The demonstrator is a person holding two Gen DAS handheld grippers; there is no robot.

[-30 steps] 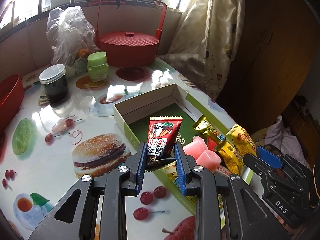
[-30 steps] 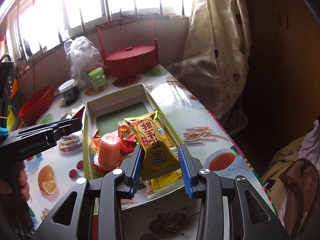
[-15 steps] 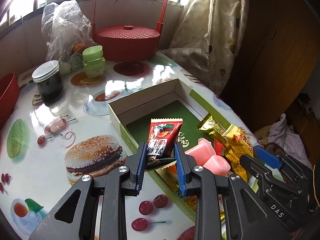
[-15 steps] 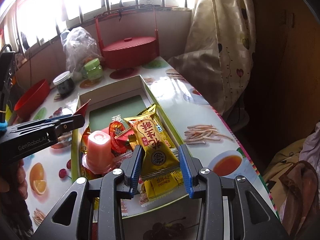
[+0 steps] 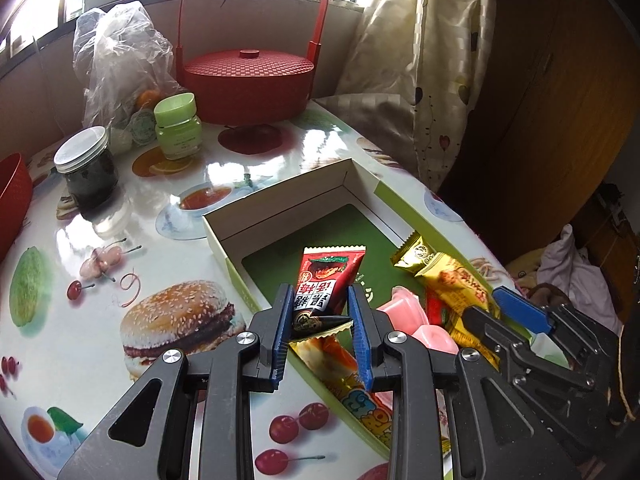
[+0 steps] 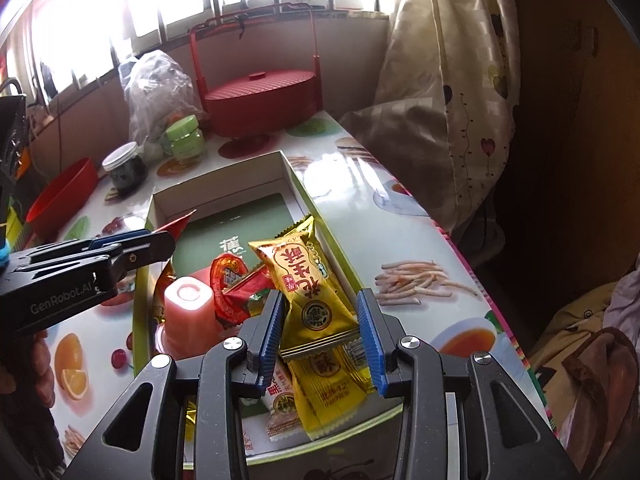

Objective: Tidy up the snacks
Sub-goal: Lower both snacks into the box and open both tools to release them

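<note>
My left gripper (image 5: 320, 320) is shut on a red snack packet (image 5: 326, 280), held above the near part of the open green-and-white box (image 5: 280, 200). My right gripper (image 6: 320, 320) is shut on a gold snack packet (image 6: 308, 280), lifted over the box's right side (image 6: 320, 220). In the box lie pink jelly cups (image 6: 186, 306), a red wrapper (image 6: 232, 284) and more yellow packets (image 6: 328, 392). The far half of the box shows its bare green floor (image 6: 248, 220). From the right wrist view the left gripper (image 6: 160, 240) comes in from the left with the red packet's tip showing.
A red lidded basket with a tall handle (image 5: 246, 76), a clear plastic bag (image 5: 116, 60), a green-lidded jar (image 5: 176, 124) and a dark jar (image 5: 90, 168) stand at the table's far side. A red bowl (image 6: 64, 200) sits at left. Curtain (image 5: 420, 60) hangs right.
Both grippers have drifted slightly forward over the box, each keeping hold of its packet. The far basket and jars look closer in the left wrist view.
</note>
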